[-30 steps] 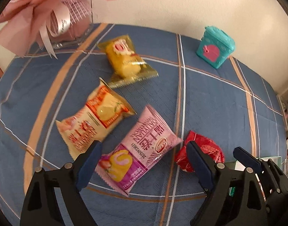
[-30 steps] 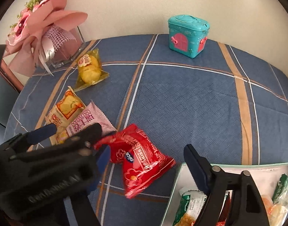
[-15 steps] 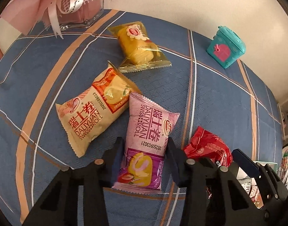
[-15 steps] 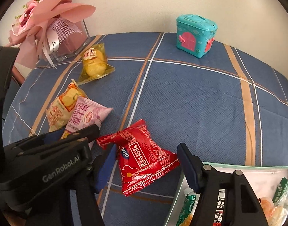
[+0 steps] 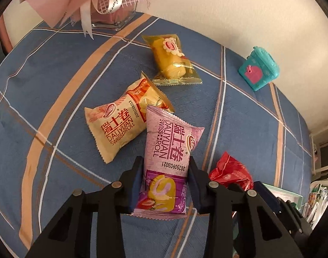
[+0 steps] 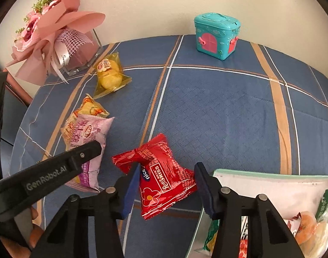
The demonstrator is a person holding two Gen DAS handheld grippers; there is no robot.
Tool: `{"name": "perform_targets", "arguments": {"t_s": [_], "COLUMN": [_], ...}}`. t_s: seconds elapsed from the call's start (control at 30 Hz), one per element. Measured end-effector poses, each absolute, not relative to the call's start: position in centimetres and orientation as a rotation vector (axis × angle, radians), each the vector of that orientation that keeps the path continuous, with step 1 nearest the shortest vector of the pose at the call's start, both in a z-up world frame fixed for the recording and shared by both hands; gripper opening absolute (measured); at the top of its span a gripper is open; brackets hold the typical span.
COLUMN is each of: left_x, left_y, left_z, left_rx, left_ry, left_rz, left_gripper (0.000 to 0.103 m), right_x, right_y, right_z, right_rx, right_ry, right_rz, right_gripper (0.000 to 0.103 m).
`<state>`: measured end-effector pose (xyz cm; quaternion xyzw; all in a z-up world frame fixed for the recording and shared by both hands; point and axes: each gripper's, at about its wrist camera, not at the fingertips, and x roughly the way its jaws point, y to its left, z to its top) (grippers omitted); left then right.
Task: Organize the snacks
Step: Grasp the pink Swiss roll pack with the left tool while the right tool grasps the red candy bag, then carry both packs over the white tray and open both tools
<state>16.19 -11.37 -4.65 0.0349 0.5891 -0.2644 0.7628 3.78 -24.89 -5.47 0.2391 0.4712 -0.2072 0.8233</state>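
Low in the centre of the left wrist view, the left gripper (image 5: 165, 185) pinches the purple Swiss roll packet (image 5: 167, 161) across its width, both blue pads pressed into the wrapper's sides. The packet's lower end sits between the jaws while its upper end points up the frame, overlapping the corner of the cream Swiss roll packet (image 5: 118, 126) beside it. Gripping across the narrow width rather than the length probably keeps the soft pouch from folding.

At the bottom centre of the right wrist view, the right gripper (image 6: 167, 188) straddles the red snack packet (image 6: 161, 178); its jaws have just been closing on it. The left pad touches the packet's edge, and the right pad appears to meet its right corner, though I cannot tell how firmly it presses. The packet lies flat on the blue plaid tablecloth (image 6: 217, 111), just beside the mint-rimmed tray (image 6: 258, 173) in the lower right, which already holds several wrapped snacks. That looks like the destination, so both packets seem about to go there.

Further up the frame, a yellow cake packet (image 6: 110, 75) waits untouched near the pink bouquet in its glass vase (image 6: 56, 40) at upper left. A teal toy house box (image 6: 216, 35) stands at the far edge, well apart from the snacks.
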Motion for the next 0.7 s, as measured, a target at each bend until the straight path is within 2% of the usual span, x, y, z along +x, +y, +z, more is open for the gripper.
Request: {"name": "perform_targets", "arguments": {"t_s": [0.7], "left_x": [10.5], "left_y": [-8.7], "left_z": [-1.4], "left_rx": [0.074], "left_ry": [1.239], "left_rz": [-0.562], "left_gripper": [0.041], "right_x": [-3.6], "right_y": [-21.4], "right_z": [-1.1], "right_rx": [0.6], "right_ry": [0.931], "right_rz": [-0.428], "right_gripper": [0.054]}}
